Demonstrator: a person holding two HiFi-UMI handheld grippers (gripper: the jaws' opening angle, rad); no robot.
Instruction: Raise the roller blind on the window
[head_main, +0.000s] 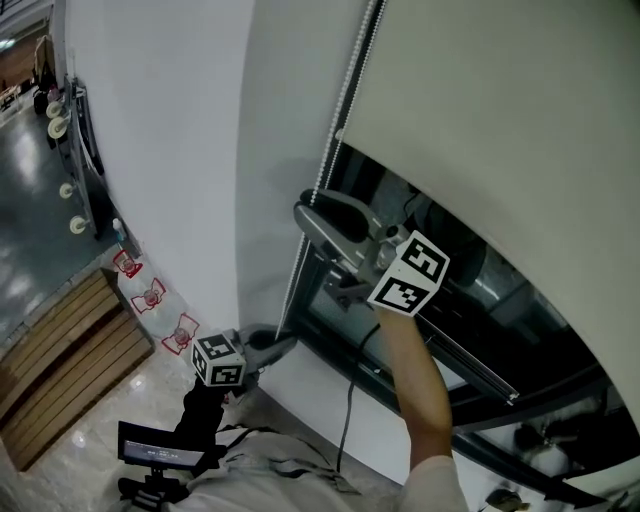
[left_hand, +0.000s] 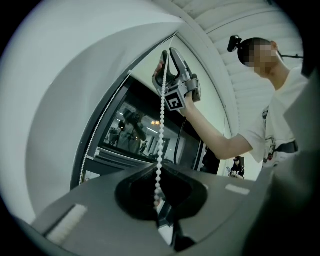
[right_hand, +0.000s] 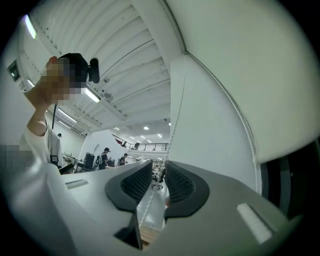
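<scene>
- Left gripper clamps the bead chain low by the window; slipping could drop the part-raised blind
- Right gripper is released, chain loose between its jaws; closing crooked may miss

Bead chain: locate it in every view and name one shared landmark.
Head view: bead chain runs down left of the blind.
Left gripper view: centre, hanging into the shut jaws.
Right gripper view: centre, rising from between the jaws.
Shared landmark: dark window.
</scene>
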